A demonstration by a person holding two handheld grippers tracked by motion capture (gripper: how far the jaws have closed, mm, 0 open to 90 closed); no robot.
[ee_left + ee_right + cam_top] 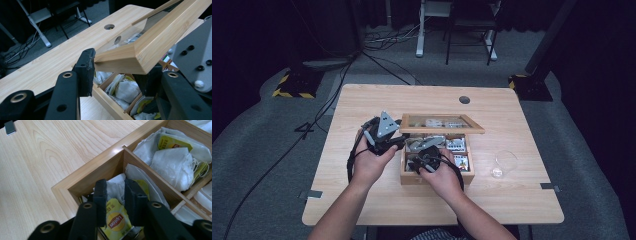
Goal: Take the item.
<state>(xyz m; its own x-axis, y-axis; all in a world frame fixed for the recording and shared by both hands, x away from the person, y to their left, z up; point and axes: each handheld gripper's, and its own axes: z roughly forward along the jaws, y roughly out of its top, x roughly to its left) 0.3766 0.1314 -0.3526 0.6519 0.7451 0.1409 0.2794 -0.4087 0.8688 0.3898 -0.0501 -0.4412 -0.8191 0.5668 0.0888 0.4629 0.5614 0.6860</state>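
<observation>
Pale matt wooden box, glass-paned wooden lid, glossy yellow tea sachet, matt black fingers

In the high view the hands and grippers cover much of the box interior, and the bags' labels are too small to read; the clear thing on the table at right is too small to identify. In the left gripper view the lid runs off the top edge and hides the far compartments, and its corner covers the right jaw's tip. In the right gripper view the Lipton bag is partly hidden behind the jaws, so pad contact cannot be told, and the box is cut off at right.
</observation>
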